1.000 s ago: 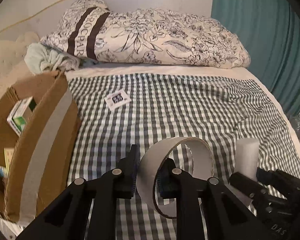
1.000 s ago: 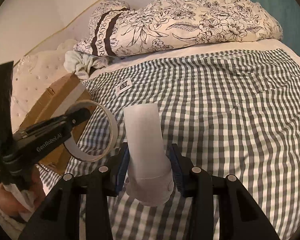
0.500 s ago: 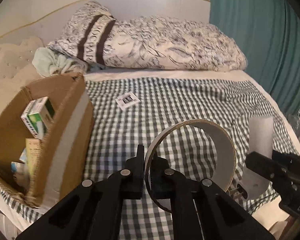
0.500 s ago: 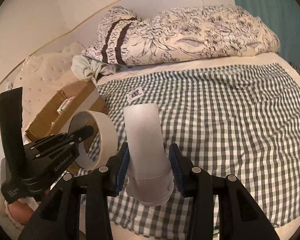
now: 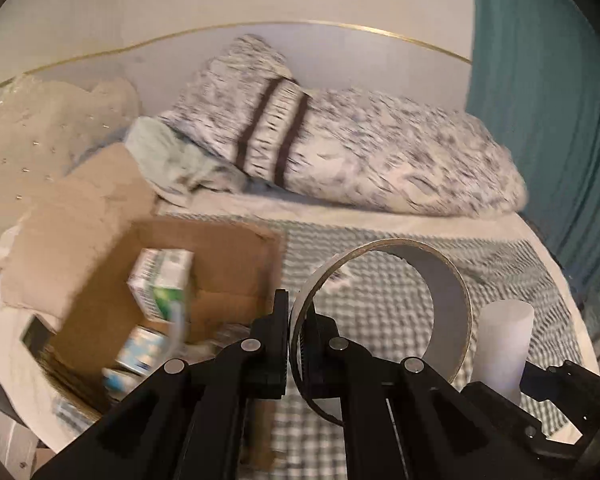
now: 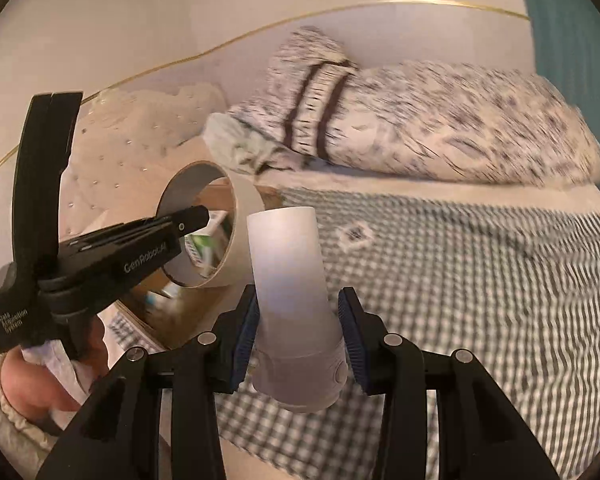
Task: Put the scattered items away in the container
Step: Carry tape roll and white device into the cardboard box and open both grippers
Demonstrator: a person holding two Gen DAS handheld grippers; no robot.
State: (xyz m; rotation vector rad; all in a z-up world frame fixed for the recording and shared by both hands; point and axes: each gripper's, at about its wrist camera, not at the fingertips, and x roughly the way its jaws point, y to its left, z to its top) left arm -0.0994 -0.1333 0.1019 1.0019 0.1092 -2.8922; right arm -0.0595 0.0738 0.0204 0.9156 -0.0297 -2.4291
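Both grippers nearer box (image 5: pixel 236 248); 1 tape ring (image 5: pixel 450 300), 1 cylinder (image 6: pixel 290 280).

Dim warm light — heavy motion blur, fisheye-bent dark edges.

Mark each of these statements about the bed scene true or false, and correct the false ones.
1. The left hand-held gripper pinches the wall of a tape ring. True.
2. The right hand-held gripper is empty. False: it grips a white cylinder.
3. The cardboard box already holds small cartons. True.
4. The tape ring lies flat on the checked sheet. False: it is held up in the air.
5. The curtain is red. False: it is teal.
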